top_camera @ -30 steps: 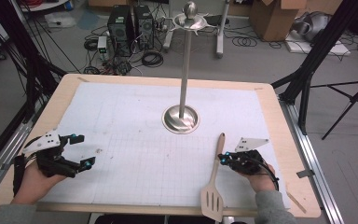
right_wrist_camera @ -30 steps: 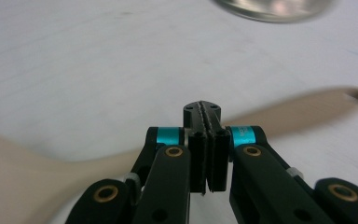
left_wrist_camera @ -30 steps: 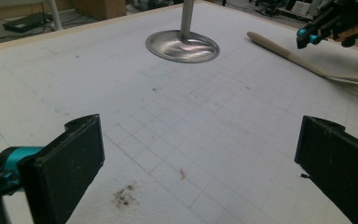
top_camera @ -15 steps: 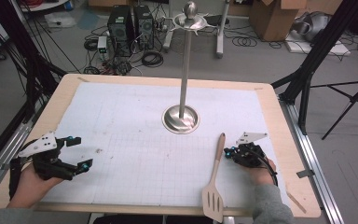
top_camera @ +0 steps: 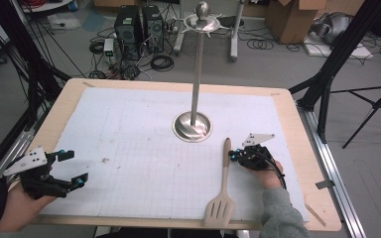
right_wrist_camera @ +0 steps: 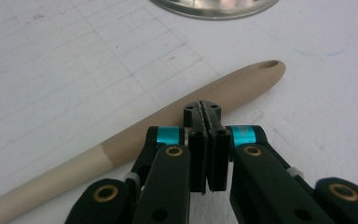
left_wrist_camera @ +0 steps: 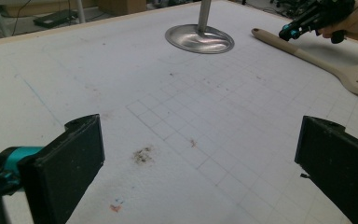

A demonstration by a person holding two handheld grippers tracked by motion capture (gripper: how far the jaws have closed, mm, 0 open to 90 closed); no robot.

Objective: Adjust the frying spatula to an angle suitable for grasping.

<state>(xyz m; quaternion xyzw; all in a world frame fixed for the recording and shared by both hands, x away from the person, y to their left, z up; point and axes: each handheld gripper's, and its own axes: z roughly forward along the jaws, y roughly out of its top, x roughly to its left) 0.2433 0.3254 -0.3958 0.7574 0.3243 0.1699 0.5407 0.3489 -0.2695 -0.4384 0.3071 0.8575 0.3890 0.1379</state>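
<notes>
Wooden spatula (top_camera: pixel 223 183) flat on the desk (top_camera: pixel 307 148) near its front edge, right of centre. Long axis front to back: slotted blade toward the front edge, handle tip with hanging hole pointing at the round base of the metal stand (top_camera: pixel 192 125). Just right of the upper handle, right gripper (top_camera: pixel 234 156), fingers (right_wrist_camera: pixel 206 154) clenched together on nothing, tips over the handle. Left gripper (top_camera: pixel 69 167) well apart by the front-left corner, fingers spread, empty. Right hand clearly nearer.
</notes>
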